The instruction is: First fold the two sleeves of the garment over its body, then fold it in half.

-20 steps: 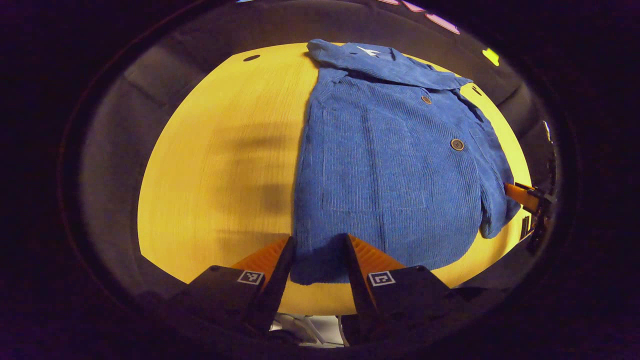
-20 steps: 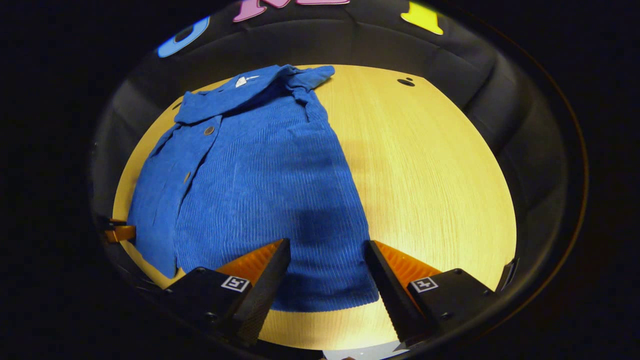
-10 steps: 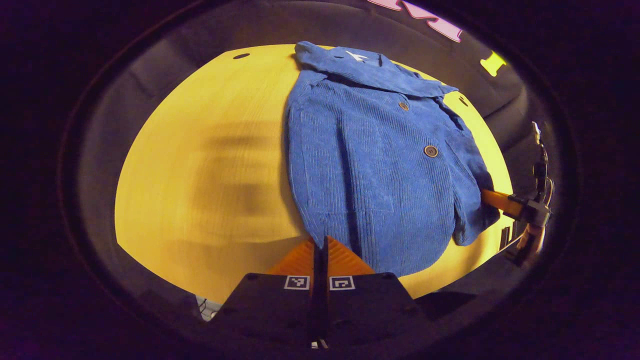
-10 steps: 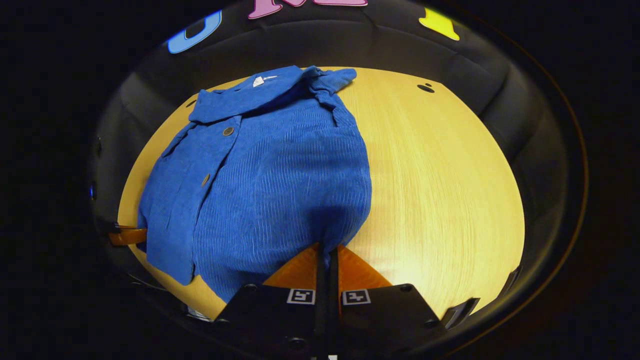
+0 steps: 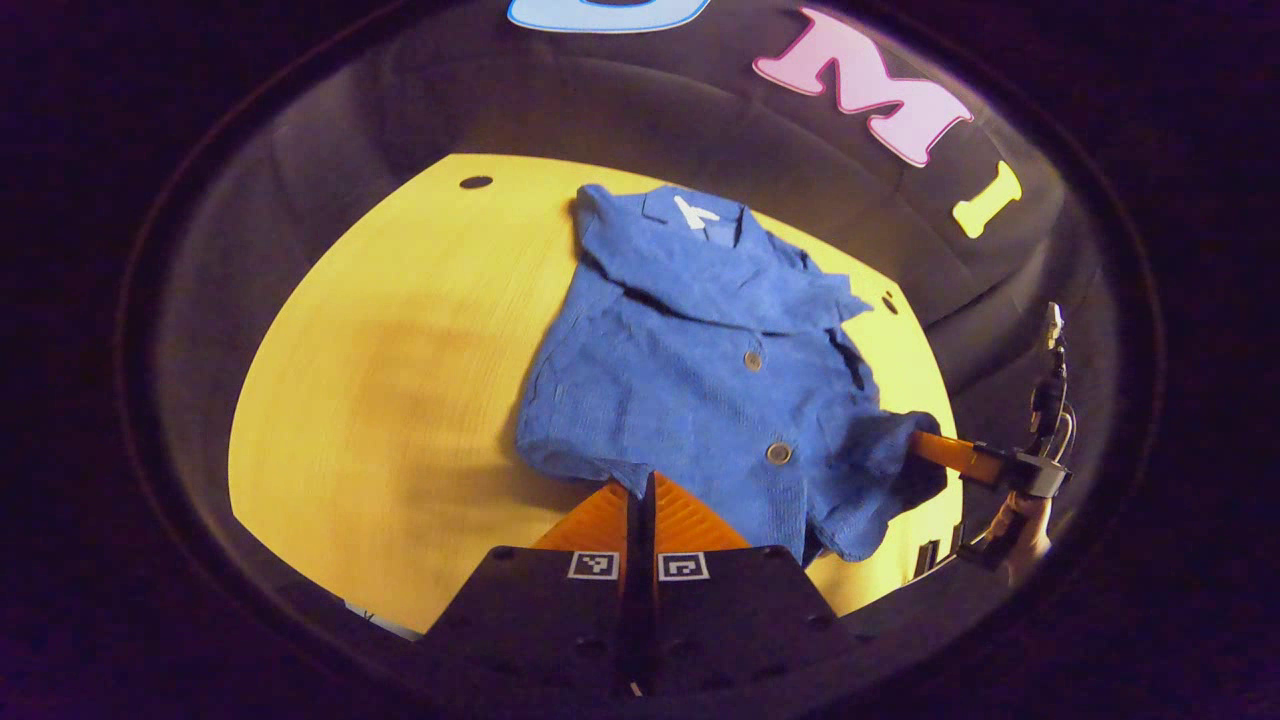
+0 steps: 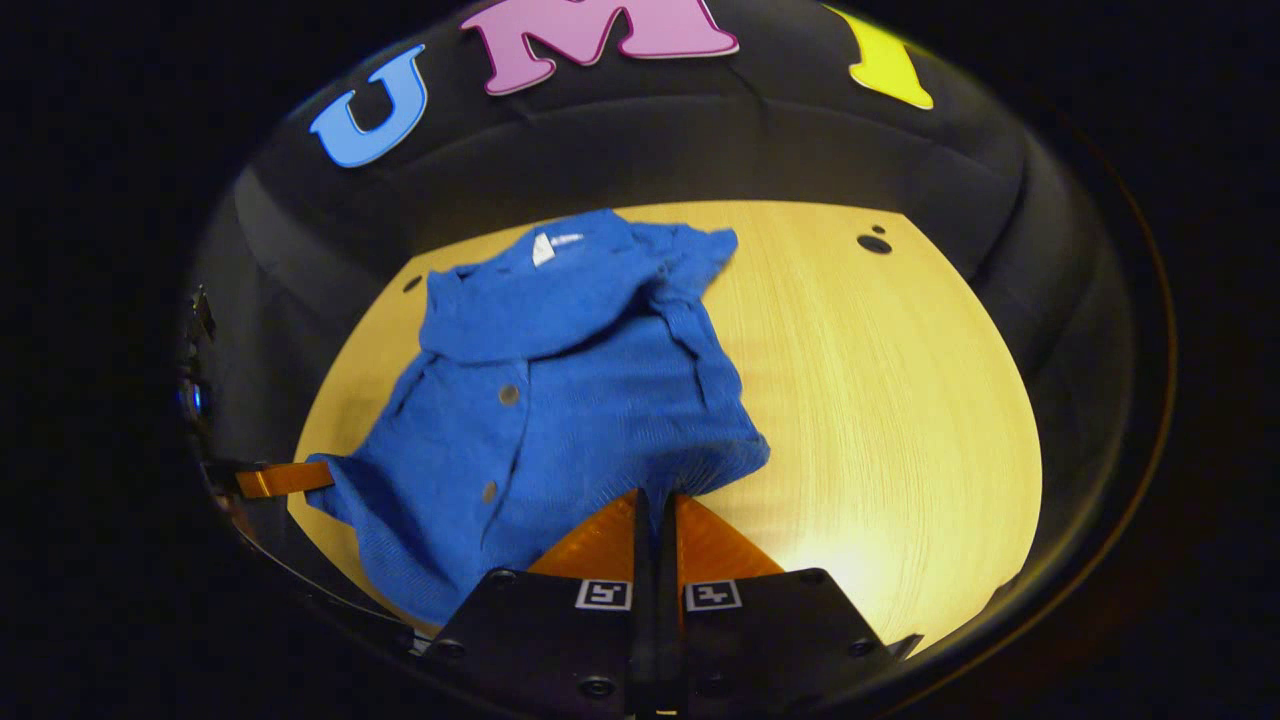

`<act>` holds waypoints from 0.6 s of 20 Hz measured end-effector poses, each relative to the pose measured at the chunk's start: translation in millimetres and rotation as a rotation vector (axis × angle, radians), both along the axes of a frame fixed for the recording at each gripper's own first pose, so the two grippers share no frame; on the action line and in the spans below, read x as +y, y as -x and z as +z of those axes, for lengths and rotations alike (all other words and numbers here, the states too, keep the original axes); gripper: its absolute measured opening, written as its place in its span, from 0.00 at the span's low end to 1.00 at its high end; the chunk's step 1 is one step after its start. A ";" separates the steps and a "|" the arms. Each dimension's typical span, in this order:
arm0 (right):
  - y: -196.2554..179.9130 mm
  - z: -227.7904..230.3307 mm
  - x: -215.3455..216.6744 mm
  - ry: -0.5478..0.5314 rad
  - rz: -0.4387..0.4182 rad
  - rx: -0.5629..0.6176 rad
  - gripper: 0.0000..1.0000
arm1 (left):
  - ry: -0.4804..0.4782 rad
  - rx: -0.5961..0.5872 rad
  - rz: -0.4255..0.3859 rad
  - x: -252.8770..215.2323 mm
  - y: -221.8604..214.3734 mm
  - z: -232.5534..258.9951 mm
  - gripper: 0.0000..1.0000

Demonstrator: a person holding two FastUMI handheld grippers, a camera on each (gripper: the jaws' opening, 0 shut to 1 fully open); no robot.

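A blue corduroy shirt (image 5: 690, 370) lies on the yellow wooden table (image 5: 400, 330), collar at the far end, sleeves folded in over its body. My left gripper (image 5: 640, 488) is shut on one near corner of the hem, which is raised off the table. Farther right, my right gripper (image 5: 945, 455) pinches the other hem corner, a hand (image 5: 1020, 520) behind it. In the right gripper view the shirt (image 6: 570, 400) bunches toward the collar, and my right gripper (image 6: 655, 497) is shut on its hem. My left gripper (image 6: 285, 479) holds the far-left corner.
Bare table (image 6: 880, 400) stretches to the right of the shirt in the right gripper view and to its left in the left gripper view. A small dark hole (image 5: 476, 182) sits near the far edge. The black booth wall (image 6: 700, 150) curves close behind.
Both grippers closed on the hem corners, then lifted them and carried them toward the collar. The lower part of the shirt has risen and its visible length has shortened.
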State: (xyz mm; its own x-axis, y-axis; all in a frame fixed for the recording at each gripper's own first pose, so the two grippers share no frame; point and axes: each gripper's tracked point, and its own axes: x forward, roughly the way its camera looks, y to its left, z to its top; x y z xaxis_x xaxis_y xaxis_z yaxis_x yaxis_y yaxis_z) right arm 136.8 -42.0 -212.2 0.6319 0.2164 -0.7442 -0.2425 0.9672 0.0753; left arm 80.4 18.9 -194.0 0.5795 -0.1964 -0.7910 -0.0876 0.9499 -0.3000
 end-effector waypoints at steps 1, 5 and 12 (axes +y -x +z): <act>-21.0 13.7 9.5 -0.014 0.024 -0.031 0.05 | 0.002 -0.044 -0.002 0.9 -18.1 14.5 0.00; -106.7 59.3 36.5 -0.067 0.061 -0.145 0.00 | -0.071 -0.177 -0.003 11.5 -98.8 60.2 0.00; -254.8 100.4 52.5 -0.010 0.094 -0.313 0.04 | -0.145 -0.375 0.044 47.4 -245.2 105.7 0.00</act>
